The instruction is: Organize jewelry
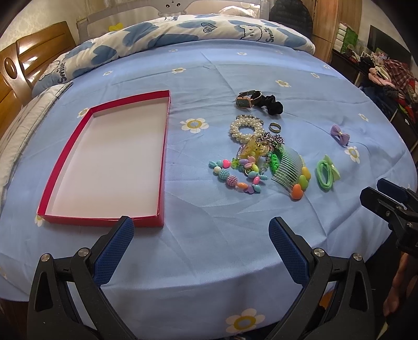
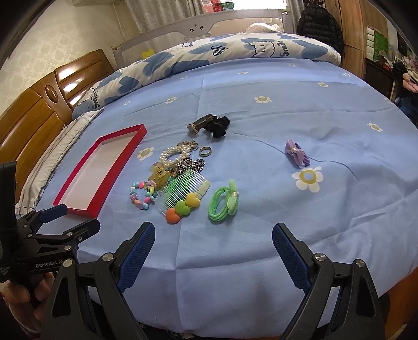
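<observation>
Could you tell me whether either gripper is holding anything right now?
Nothing is held: the left gripper and right gripper are both open above the bedsheet.

light: bright, even daylight from far window (image 2: 258,4) | shadows: soft | glare: headboard (image 2: 65,86) | edges: fisheye-bent, dark corners | focus: sharp

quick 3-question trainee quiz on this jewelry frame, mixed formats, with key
1. True or false: the red box already holds some jewelry.
2. Multiple choice: which item lies apart from the main pile, farthest from the box? A) pearl bracelet B) purple bow C) ring
3. Fill in: the left gripper and right gripper both have their jaws ____.

Key: 1 false, the box shows only its bare white floor. 2 B. 3 open, each hovering over the blue sheet with nothing between the fingers.
</observation>
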The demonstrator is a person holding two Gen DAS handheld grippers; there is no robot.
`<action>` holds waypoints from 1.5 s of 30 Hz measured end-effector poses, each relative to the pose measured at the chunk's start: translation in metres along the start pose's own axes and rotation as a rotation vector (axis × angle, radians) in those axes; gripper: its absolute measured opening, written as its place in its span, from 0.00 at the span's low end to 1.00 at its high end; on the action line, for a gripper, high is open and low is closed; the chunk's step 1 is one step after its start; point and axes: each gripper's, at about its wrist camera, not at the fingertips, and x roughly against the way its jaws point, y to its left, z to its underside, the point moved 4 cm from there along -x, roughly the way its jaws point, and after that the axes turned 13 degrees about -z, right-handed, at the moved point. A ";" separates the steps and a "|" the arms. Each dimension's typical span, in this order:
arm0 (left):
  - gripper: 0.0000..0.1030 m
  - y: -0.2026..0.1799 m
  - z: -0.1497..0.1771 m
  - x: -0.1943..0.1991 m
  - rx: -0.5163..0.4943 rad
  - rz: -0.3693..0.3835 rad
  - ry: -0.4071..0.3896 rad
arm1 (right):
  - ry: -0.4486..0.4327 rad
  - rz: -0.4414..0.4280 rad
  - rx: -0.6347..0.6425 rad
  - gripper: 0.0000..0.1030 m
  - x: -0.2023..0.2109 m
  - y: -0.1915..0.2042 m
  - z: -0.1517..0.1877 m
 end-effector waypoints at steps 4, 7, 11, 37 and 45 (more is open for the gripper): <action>1.00 -0.001 -0.003 0.002 -0.005 0.020 0.005 | 0.023 -0.022 -0.031 0.89 -0.004 -0.003 0.001; 1.00 -0.004 -0.009 -0.003 -0.016 0.033 -0.002 | 0.036 -0.044 -0.057 0.89 -0.008 -0.007 0.001; 0.99 -0.007 -0.021 -0.009 -0.024 0.055 -0.005 | 0.060 -0.072 -0.100 0.82 -0.016 -0.012 0.000; 0.58 -0.077 -0.074 -0.087 -0.186 0.195 0.068 | 0.049 -0.127 -0.168 0.30 -0.071 -0.051 -0.018; 0.25 -0.071 -0.074 -0.084 -0.167 0.214 0.061 | 0.061 -0.136 -0.176 0.13 -0.070 -0.053 -0.017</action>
